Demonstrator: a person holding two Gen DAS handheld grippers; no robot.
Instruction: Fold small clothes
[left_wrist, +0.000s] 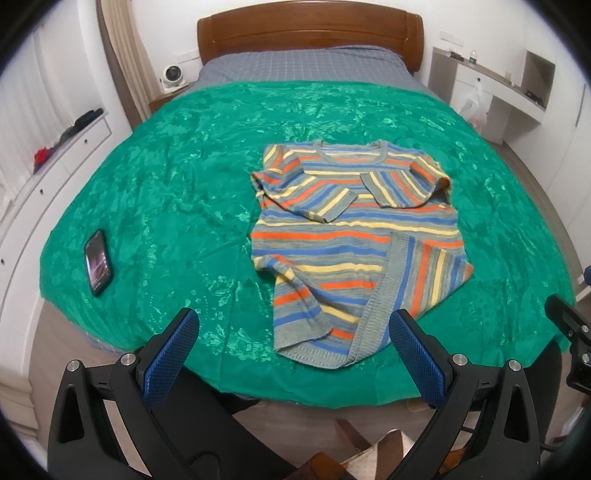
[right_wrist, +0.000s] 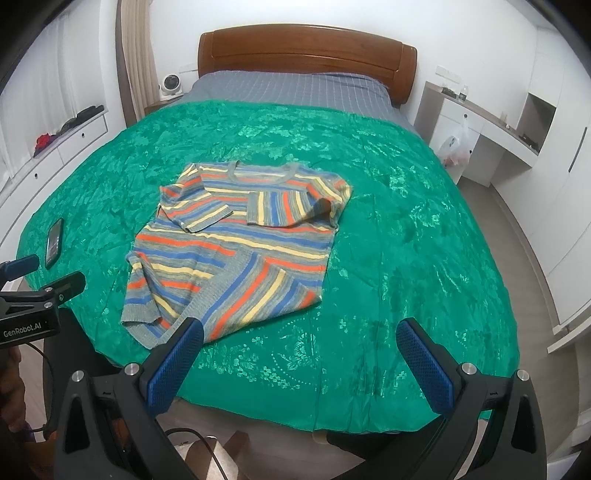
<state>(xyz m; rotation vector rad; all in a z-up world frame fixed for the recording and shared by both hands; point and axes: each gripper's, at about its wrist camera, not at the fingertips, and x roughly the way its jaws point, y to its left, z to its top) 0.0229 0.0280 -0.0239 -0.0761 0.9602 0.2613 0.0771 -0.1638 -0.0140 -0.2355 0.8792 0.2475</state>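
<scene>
Sweater (left_wrist: 354, 236) half-folded on green bedspread (left_wrist: 166, 177); both jaws wide apart

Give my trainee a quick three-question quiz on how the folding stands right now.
1. True or false: both sleeves of the striped sweater are folded in across its chest.
2. The phone lies on which side of the sweater: A) person's left, B) person's right?
3. What does the left hand-held gripper hold?

Key: 1 true. 2 A. 3 nothing; it is open, as is the right hand-held gripper, above the green bedspread.
</scene>
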